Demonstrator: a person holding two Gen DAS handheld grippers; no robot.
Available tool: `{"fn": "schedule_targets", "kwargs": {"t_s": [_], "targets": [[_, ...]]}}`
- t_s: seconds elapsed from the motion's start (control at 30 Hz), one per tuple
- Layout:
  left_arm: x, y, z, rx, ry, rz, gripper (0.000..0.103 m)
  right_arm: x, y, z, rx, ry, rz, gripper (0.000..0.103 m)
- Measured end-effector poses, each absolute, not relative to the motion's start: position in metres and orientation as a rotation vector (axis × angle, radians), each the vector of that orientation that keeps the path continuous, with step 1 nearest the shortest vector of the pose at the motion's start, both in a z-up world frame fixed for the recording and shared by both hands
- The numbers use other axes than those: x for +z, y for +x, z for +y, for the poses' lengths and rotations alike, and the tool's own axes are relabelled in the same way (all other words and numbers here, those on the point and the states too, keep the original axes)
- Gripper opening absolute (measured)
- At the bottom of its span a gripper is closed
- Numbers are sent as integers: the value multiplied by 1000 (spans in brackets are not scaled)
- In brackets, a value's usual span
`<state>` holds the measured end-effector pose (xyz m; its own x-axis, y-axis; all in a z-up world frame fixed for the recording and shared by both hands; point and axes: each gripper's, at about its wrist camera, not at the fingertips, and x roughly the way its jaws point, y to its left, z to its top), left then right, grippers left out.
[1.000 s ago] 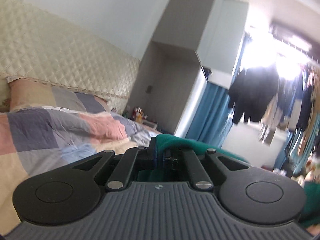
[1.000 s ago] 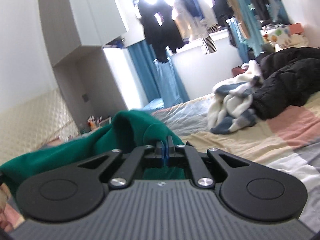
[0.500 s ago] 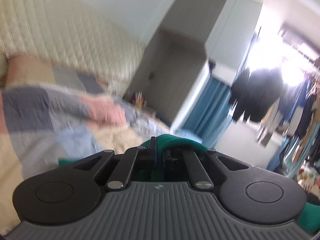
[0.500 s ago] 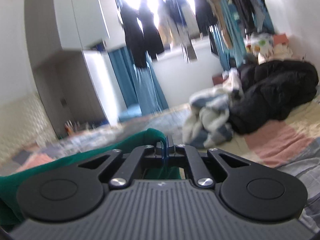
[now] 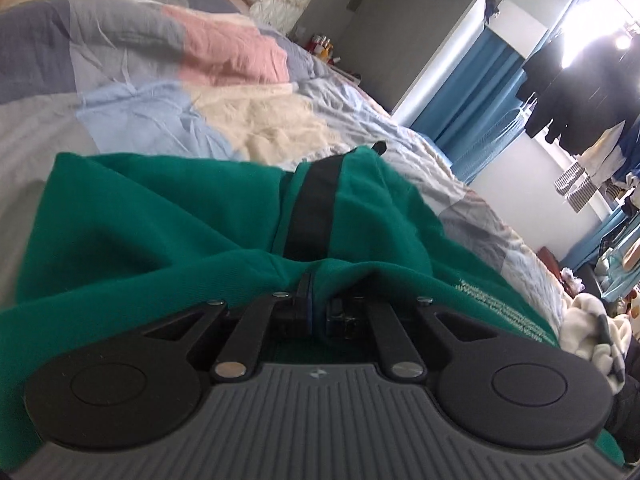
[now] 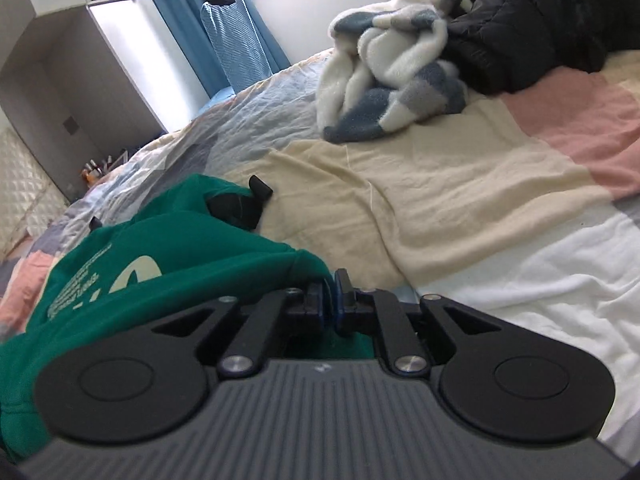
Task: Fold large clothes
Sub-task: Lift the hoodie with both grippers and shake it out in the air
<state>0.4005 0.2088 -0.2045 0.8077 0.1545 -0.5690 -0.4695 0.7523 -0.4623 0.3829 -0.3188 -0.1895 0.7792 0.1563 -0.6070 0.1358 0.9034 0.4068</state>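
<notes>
Green sweatshirt (image 5: 168, 216): soft, limp, best held by its edges. Left gripper (image 5: 318, 300) clamps its fabric. Right gripper (image 6: 329, 300) jaws opening, cloth between.

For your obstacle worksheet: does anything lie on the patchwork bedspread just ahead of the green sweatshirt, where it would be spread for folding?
Nothing visible: the bedspread ahead of the green sweatshirt is bare; the fleece blanket lies farther back.

The green garment (image 5: 168, 232) runs off the left wrist view's lower left edge; its white print (image 6: 84, 280) is too blurred to read; small bottles (image 5: 322, 45) beyond the bed stay indistinct.
</notes>
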Motion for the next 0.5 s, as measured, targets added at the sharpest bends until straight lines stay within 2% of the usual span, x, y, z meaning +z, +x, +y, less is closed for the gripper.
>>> {"fn": "schedule_targets", "kwargs": {"t_s": [0.2, 0.27, 0.3, 0.33, 0.37, 0.43, 0.5], "targets": [[-201, 391, 204, 345, -642, 527, 7, -173, 374, -313, 4, 410, 678, 11], [-198, 383, 205, 328, -674, 527, 19, -167, 367, -313, 5, 400, 672, 11], [-196, 379, 206, 314, -693, 527, 25, -163, 365, -314, 1, 400, 668, 16], [-194, 374, 206, 296, -711, 521, 38, -159, 361, -315, -4, 407, 665, 27], [-193, 370, 206, 272, -723, 515, 51, -155, 356, -317, -3, 419, 661, 34], [-189, 361, 205, 247, -726, 509, 60, -149, 345, -320, 8, 440, 647, 64], [-184, 351, 202, 230, -721, 496, 67, -144, 335, -321, 23, 456, 634, 75]]}}
